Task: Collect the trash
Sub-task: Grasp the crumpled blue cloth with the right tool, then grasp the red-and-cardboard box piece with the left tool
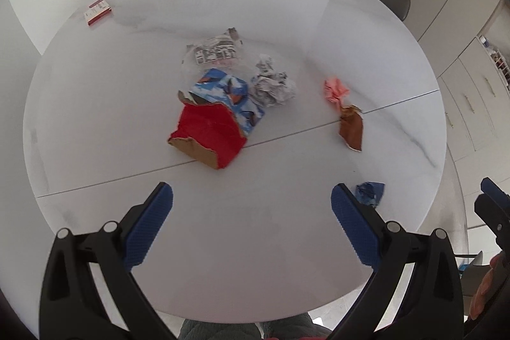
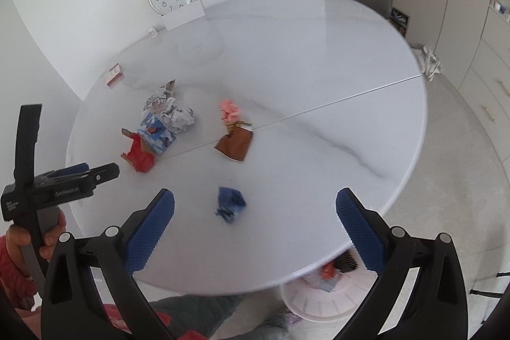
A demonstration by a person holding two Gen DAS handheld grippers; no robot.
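A round, glossy white marble-veined worktop [image 1: 95, 104] is seen. Torn red cardboard [image 1: 207, 133], at centre, touches a glossy blue wrapper [image 1: 229, 94]; crumpled grey paper [image 1: 274, 85] lies at 2 o'clock. Left tongs [image 1: 251, 196] and right tongs [image 2: 255, 199] are held apart, empty.

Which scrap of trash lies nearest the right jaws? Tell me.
The small crumpled blue wrapper, alone near the table's front edge between the open jaws; the other scraps lie farther back.
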